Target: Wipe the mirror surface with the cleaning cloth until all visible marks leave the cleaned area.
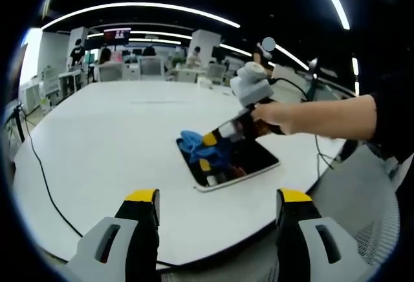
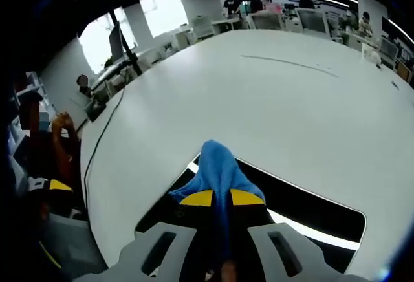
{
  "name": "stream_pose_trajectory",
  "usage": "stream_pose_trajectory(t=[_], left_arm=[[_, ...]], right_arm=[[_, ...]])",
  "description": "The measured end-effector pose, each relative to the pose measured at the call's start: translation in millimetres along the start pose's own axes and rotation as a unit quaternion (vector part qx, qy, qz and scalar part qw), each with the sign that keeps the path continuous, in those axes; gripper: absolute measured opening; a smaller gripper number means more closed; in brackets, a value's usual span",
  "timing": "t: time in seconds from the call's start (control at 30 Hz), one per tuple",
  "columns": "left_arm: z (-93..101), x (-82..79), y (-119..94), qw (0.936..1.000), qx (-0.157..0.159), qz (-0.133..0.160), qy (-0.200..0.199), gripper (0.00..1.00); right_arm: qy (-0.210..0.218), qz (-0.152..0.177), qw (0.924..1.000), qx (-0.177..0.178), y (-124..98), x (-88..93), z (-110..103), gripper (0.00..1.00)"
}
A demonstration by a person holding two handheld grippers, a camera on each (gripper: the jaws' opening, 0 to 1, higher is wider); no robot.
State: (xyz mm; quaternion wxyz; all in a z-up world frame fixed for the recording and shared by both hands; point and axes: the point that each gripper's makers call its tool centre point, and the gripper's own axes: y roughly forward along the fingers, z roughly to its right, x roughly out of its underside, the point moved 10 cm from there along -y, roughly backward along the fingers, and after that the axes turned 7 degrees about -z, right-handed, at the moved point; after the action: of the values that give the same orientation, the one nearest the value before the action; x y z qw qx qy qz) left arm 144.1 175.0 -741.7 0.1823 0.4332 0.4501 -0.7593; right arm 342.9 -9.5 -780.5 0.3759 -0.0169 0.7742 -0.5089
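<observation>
A: Where is the mirror (image 1: 249,160)?

B: Flat on the white table (image 1: 116,140), near the edge closest to the person. It reads as a dark rectangle with a pale rim. In the right gripper view the same mirror (image 2: 310,204) lies straight ahead of the jaws.

A: And the cleaning cloth (image 1: 197,143)?

B: Blue, bunched up, resting on the mirror's end farther from the person's arm. The right gripper (image 1: 208,154) is clamped on it, jaws pointing down at the glass, with a hand (image 1: 279,115) gripping the tool from above.

A: Does its own camera agree?

B: Yes. There the cloth (image 2: 218,169) is pinched between the yellow-tipped jaws of the right gripper (image 2: 221,198), and it spills forward over the mirror.

A: The left gripper (image 1: 218,199)?

B: Its jaws stand wide apart, holding nothing, above the table edge on the near side of the mirror, well clear of it.

A: Any marks on the glass?

B: I can't tell; the surface mostly reflects the dark ceiling.
</observation>
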Motion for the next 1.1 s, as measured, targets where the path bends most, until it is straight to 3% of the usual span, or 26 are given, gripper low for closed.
stream_pose_trajectory(t=[0.67,1.1], left_arm=[[-0.4,0.3,0.0,0.9999,-0.012,-0.009,-0.001,0.73],[-1.0,0.1,-1.0,0.9998,-0.02,-0.006,-0.001,0.74]], right_arm=[[-0.028,-0.007,0.9996,0.001,-5.4,8.4,-6.6,0.02],[-0.022,-0.008,0.9994,-0.023,-11.0,21.6,-16.4,0.02]])
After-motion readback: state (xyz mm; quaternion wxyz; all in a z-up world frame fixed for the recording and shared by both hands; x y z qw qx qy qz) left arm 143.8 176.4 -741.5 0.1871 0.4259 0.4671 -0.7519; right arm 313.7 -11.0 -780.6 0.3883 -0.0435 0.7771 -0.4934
